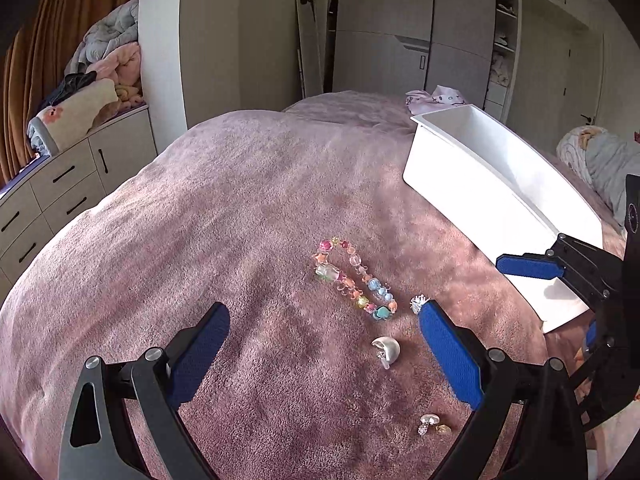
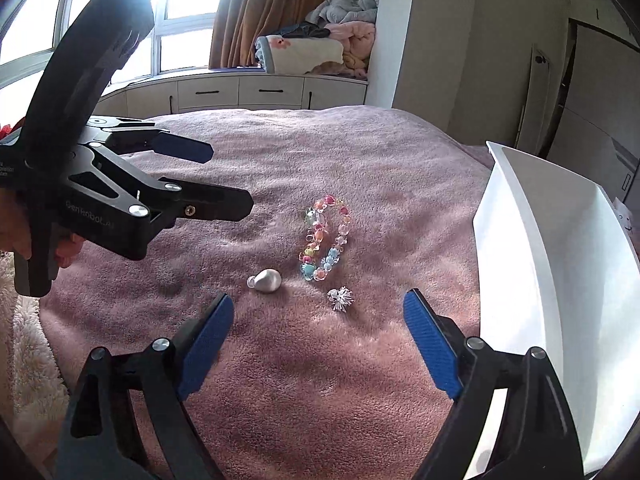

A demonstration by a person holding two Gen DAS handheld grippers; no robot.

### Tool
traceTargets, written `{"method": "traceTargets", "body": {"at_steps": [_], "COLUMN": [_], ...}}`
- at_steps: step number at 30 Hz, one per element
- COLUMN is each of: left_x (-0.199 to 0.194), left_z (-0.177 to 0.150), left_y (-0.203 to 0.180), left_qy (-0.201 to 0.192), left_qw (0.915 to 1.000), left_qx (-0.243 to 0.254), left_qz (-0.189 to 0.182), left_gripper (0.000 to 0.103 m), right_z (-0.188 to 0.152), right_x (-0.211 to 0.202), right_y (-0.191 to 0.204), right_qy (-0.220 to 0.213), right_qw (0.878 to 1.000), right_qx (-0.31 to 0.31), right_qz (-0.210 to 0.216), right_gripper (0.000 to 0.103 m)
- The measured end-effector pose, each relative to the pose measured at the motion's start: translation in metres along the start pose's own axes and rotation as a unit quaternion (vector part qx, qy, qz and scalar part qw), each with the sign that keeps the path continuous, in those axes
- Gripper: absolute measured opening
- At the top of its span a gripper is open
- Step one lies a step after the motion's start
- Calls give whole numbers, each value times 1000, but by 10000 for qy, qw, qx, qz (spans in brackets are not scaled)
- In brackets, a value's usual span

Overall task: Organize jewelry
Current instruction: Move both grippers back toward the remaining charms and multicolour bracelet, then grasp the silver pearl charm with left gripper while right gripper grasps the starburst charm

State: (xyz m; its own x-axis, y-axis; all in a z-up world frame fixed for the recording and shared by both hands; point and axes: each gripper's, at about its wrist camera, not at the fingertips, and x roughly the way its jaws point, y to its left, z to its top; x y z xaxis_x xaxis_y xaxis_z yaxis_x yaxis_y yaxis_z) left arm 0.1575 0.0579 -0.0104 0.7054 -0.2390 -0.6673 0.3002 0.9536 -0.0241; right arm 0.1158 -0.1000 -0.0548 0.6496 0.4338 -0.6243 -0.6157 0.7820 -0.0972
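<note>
We see the white bin at 3 o'clock showing only bare inner walls; its floor is hidden. Pink blanket lies open around the jewelry. Our left gripper and right gripper both gape wide, holding nothing. The bead bracelet, pearl earring and spiky ring lie at 12 o'clock.

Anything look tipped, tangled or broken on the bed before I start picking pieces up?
Nothing looks broken. The beaded bracelet lies collapsed into a narrow loop. The silver drop earring and spiky silver charm lie loose on the pink blanket. The white bin sits tilted on the soft bedding. Both grippers are open.
</note>
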Motion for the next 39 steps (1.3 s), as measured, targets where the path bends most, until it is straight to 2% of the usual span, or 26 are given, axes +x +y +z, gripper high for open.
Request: {"method": "traceTargets", "body": {"at_steps": [5,7,10,14,17,19,24,29,34,39], "left_x": [6,9,15,25,35,43,52,58,63,67], "left_z": [-2,-3,-8,-14,-17,-20,-25,-27,-30,-31], "left_y": [-15,-18,-21,-24,-27,-28,-32,-29,-25,-26], "left_qy": [96,181,337,530,688,831,973,1081,1145,1169], "left_qw": [9989,9981,9969,9949,9930,9914,9889,9882,9887,9891], "left_qx": [339,415,577,686,768,795,941,891,705,621], "left_qz": [-298,-405,-423,-520,-576,-621,-617,-613,-667,-643], "left_gripper": [92,82,77,72,64,53,45,39,38,37], "right_z": [-5,-5,-4,-4,-6,-7,-8,-9,-9,-7], "right_x": [17,24,34,45,51,55,63,73,80,89], "right_y": [-13,-16,-19,-21,-25,-27,-32,-34,-34,-43], "right_qy": [181,227,285,359,414,456,536,626,787,1052], "right_qw": [9996,9995,9992,9990,9987,9983,9973,9963,9949,9896], "right_qx": [212,231,259,250,300,356,485,549,587,886], "right_qz": [6,-7,42,46,41,67,153,212,244,430], "right_gripper": [69,66,61,60,59,58,58,58,58,60]}}
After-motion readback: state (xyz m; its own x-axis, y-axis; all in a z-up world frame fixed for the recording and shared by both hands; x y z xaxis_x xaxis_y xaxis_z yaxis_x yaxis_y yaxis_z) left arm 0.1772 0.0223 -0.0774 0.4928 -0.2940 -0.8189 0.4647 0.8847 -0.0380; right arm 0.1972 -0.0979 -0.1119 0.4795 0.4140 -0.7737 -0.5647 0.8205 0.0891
